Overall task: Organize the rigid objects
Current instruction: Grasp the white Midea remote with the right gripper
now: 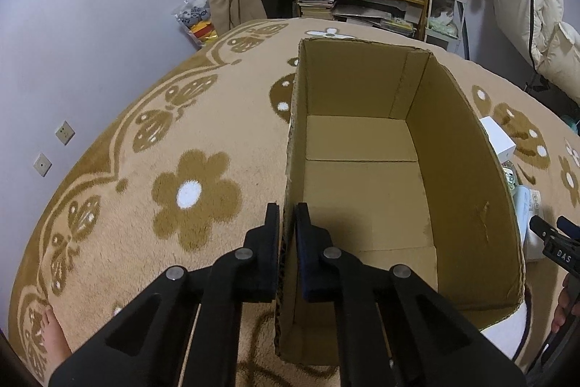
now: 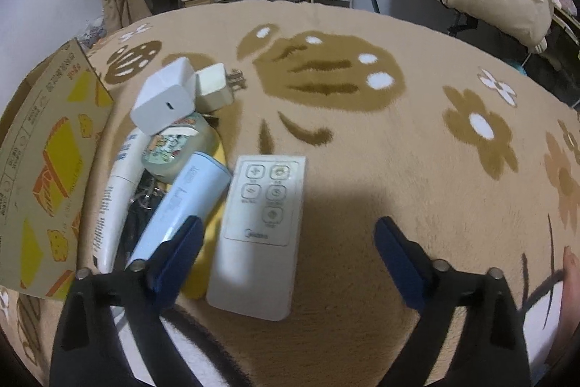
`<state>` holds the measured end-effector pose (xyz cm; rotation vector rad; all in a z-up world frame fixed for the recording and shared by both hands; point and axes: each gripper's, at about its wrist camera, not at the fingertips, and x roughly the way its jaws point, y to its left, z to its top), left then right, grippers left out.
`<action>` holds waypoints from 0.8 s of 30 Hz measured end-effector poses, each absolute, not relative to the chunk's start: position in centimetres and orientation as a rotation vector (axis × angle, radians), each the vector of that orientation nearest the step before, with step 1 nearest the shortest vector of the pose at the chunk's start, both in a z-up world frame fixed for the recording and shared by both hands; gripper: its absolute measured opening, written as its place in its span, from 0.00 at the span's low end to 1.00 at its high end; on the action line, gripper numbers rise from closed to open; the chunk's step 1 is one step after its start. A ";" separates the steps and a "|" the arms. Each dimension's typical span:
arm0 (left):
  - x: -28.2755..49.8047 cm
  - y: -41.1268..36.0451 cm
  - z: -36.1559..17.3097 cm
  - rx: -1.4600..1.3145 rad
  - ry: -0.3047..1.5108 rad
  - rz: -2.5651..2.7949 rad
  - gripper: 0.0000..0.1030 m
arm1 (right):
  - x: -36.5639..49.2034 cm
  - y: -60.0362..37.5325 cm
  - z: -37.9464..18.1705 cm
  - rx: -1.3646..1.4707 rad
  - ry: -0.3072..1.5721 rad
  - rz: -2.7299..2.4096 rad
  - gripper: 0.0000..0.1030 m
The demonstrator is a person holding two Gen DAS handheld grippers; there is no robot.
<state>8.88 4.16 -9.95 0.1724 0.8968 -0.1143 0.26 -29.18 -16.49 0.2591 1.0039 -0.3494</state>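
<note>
1. My left gripper (image 1: 288, 220) is pinched closed on the near left wall of the cardboard box (image 1: 362, 140), one finger inside, one outside.
2. My right gripper (image 2: 288, 234) hangs spread wide, gripping nothing, above the remote (image 2: 259, 234).
3. The remote lies on the rug (image 2: 398, 176), beside the pale blue tube (image 2: 185, 202), the white tube (image 2: 117, 191) and the chargers (image 2: 165, 95), all just right of the box.

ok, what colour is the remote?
White, with grey-outlined buttons; the remote shows best in the right wrist view.
</note>
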 end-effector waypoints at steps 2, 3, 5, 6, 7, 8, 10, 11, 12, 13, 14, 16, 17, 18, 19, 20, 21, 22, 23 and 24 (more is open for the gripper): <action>8.8 4.1 -10.0 0.171 0.896 -0.115 0.07 | 0.2 -29.5 -17.0 0.268 1.016 -0.361 0.93; 8.9 4.1 -10.0 0.171 0.896 -0.116 0.07 | 0.2 -29.6 -17.2 0.272 1.019 -0.364 0.93; 8.9 4.2 -10.0 0.167 0.896 -0.115 0.07 | 0.1 -29.9 -17.4 0.292 1.020 -0.360 0.93; 8.9 4.2 -10.0 0.166 0.896 -0.115 0.07 | 0.1 -30.0 -17.5 0.306 1.017 -0.358 0.93; 8.9 4.2 -10.0 0.164 0.897 -0.116 0.07 | 0.0 -30.1 -17.5 0.314 1.018 -0.360 0.93; 8.9 4.2 -9.9 0.159 0.897 -0.116 0.07 | 0.0 -30.2 -17.5 0.314 1.017 -0.364 0.93; 8.9 4.2 -9.7 0.157 0.893 -0.113 0.07 | 0.0 -30.2 -17.5 0.312 1.018 -0.366 0.93; 8.9 4.2 -9.6 0.158 0.891 -0.113 0.07 | 0.0 -30.2 -17.5 0.316 1.017 -0.365 0.93; 8.9 4.3 -9.6 0.159 0.891 -0.112 0.07 | 0.0 -30.2 -17.5 0.320 1.018 -0.361 0.93; 8.8 4.3 -9.6 0.158 0.892 -0.112 0.07 | 0.0 -30.2 -17.5 0.322 1.020 -0.356 0.93; 8.8 4.2 -9.6 0.160 0.892 -0.112 0.07 | 0.1 -30.1 -17.5 0.322 1.022 -0.353 0.93; 8.8 4.3 -9.5 0.161 0.892 -0.112 0.07 | 0.2 -29.9 -17.5 0.316 1.027 -0.354 0.93; 8.8 4.3 -9.4 0.159 0.892 -0.111 0.07 | 0.2 -29.9 -17.5 0.314 1.029 -0.355 0.93; 8.8 4.3 -9.5 0.157 0.892 -0.113 0.07 | 0.2 -29.8 -17.4 0.315 1.027 -0.352 0.93; 8.8 4.3 -9.5 0.156 0.893 -0.113 0.07 | 0.2 -29.8 -17.4 0.318 1.026 -0.346 0.91; 8.8 4.3 -9.6 0.159 0.892 -0.111 0.07 | 0.3 -29.8 -17.5 0.322 1.028 -0.341 0.87; 8.8 4.3 -9.6 0.158 0.893 -0.113 0.07 | 0.4 -29.7 -17.5 0.326 1.029 -0.329 0.83; 8.8 4.3 -9.6 0.155 0.897 -0.113 0.07 | 0.5 -29.5 -17.6 0.328 1.031 -0.320 0.83; 8.8 4.3 -9.6 0.150 0.899 -0.113 0.07 | 0.5 -29.5 -17.5 0.322 1.030 -0.321 0.82; 8.8 4.3 -9.5 0.147 0.897 -0.112 0.07 | 0.5 -29.2 -17.4 0.308 1.024 -0.320 0.76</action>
